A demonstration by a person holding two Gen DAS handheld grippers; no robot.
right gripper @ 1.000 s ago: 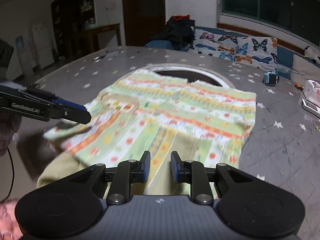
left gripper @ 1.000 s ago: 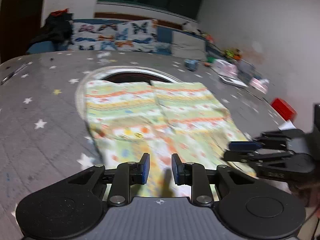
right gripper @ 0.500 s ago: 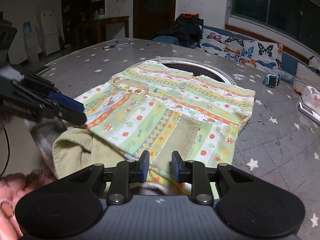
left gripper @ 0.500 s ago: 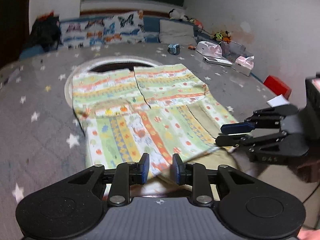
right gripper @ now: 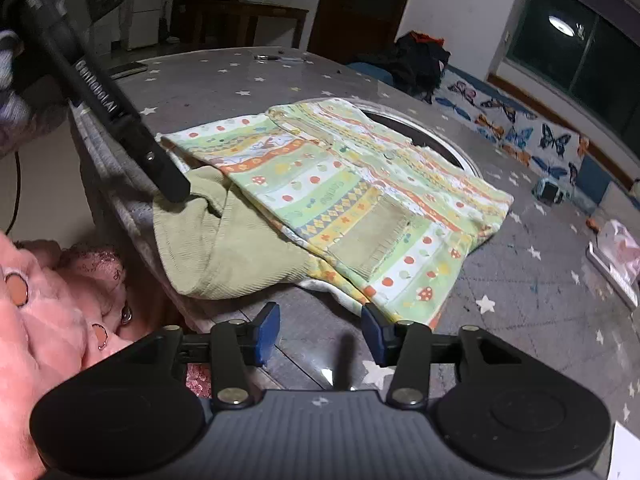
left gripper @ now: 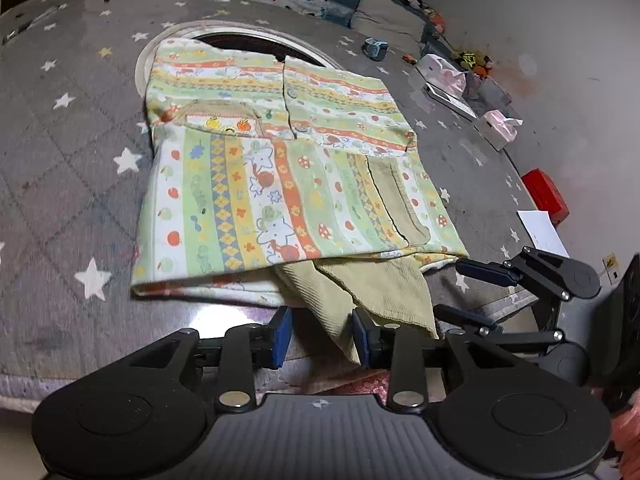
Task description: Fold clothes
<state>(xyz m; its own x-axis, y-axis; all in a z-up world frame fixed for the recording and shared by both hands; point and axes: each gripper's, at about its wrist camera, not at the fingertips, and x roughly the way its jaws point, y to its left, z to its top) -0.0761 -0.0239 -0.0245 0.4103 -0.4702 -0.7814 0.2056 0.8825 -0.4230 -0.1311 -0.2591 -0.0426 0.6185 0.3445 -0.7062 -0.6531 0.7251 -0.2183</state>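
Observation:
A striped, patterned children's garment (left gripper: pixel 280 168) lies folded on the grey star-print table (left gripper: pixel 72 168). Its olive corduroy lining (left gripper: pixel 360 284) sticks out at the near edge. It also shows in the right wrist view (right gripper: pixel 360 200), with the olive part (right gripper: pixel 224 240) at the table's edge. My left gripper (left gripper: pixel 322 336) is open, with the olive flap lying between its fingers. My right gripper (right gripper: pixel 320 332) is open and empty just short of the garment's near corner. It also shows at the right of the left wrist view (left gripper: pixel 476 292).
A round dark opening (left gripper: pixel 248 42) in the table lies behind the garment. A red box (left gripper: pixel 544 196), white paper (left gripper: pixel 542 232), tissue packs (left gripper: pixel 496 128) and a small blue object (left gripper: pixel 376 48) sit at the right. The operator's pink sleeve (right gripper: pixel 48 320) is at the near edge.
Both grippers have opened and let go of the garment, which now lies folded over on the table. Both have pulled back toward the near edge.

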